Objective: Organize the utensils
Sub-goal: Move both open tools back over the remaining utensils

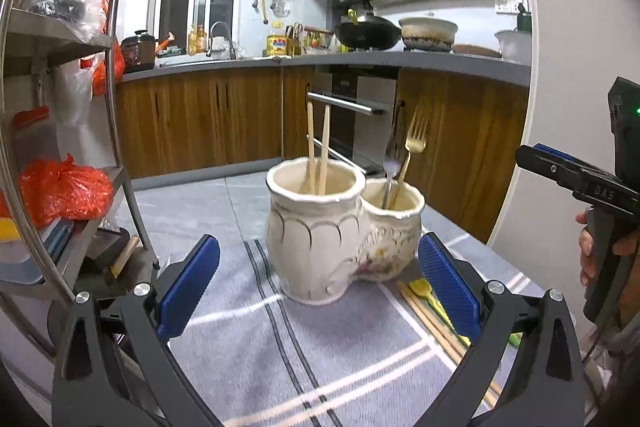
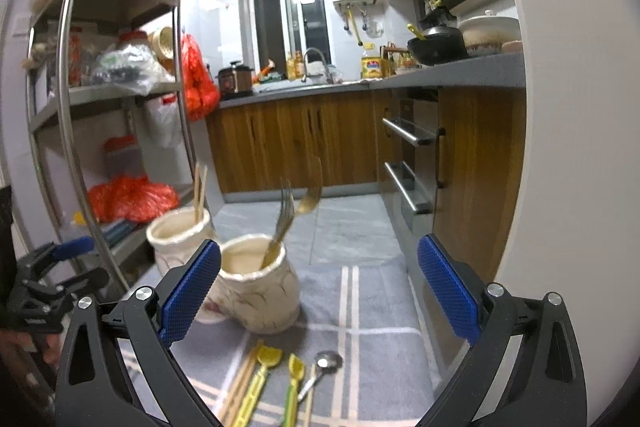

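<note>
Lying nearest under the right gripper [image 2: 318,291]: loose utensils [image 2: 280,379] on the grey striped cloth [image 2: 372,311] covering the tabletop — two yellow-headed plastic pieces, a metal spoon [image 2: 326,367], a pair of wooden chopsticks [image 2: 242,383], all roughly parallel, handles toward the camera, likely laid out for easy picking. Standing just beyond: cream ceramic double holder [image 1: 340,231], two joined cups, upright on the cloth. Sorting apparently under way by kind: chopsticks in holder [image 1: 318,151] leaning in the larger cup, gold fork [image 1: 412,143] and a silver piece beside it leaning in the smaller cup; both blurred in the right wrist view, possibly settling. Showing both pairs of fingers spread wide, nothing between them: left gripper [image 1: 318,291] framing the holder from either side without touching, probably hovering to steady it if needed; right gripper poised above the loose pieces, the smaller cup just beside its left pad. Judging next step: a pick from the remaining row, chopsticks probably for the larger cup, spoon for the smaller. Noting risk: thin sticks lying flat on soft cloth, awkward to pinch. Visible at the left view's right edge: a hand [image 1: 592,251] gripping the other tool.
</note>
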The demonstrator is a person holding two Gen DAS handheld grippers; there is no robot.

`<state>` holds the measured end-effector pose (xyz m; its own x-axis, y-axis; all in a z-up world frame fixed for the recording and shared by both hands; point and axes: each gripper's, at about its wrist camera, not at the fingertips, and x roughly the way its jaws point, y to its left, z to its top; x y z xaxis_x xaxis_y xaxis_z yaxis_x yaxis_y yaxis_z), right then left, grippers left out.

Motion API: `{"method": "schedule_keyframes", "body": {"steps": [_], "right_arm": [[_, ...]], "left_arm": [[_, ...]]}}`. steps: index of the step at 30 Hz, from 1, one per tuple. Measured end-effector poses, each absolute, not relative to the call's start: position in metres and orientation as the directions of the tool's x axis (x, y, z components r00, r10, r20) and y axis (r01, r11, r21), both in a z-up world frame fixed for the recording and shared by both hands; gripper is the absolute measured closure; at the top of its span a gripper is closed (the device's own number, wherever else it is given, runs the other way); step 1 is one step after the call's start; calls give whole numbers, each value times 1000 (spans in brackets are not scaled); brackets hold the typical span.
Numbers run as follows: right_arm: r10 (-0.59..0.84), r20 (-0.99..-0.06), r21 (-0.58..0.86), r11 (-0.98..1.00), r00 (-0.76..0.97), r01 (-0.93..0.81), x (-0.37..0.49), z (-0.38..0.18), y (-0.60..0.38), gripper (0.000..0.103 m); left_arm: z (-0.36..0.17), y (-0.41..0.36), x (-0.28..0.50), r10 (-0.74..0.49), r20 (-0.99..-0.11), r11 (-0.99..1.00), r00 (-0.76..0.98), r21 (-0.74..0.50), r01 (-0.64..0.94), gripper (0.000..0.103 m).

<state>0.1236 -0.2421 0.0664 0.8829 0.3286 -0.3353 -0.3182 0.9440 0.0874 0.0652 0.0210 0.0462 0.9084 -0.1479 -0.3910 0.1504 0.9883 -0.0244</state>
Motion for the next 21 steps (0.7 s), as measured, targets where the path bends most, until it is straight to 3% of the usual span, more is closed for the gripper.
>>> {"method": "schedule_keyframes", "body": {"steps": [14,21], "right_arm": [[286,-508,91,956,813,-279,134,6,-244,5],[264,-609,9,945,748,-327,135,-17,-214,5]], "left_arm": [[4,11,62,-140,-502,988,853,-9,157,5],[-9,5,65,-142,-545,986,826,-3,167,5]]}}
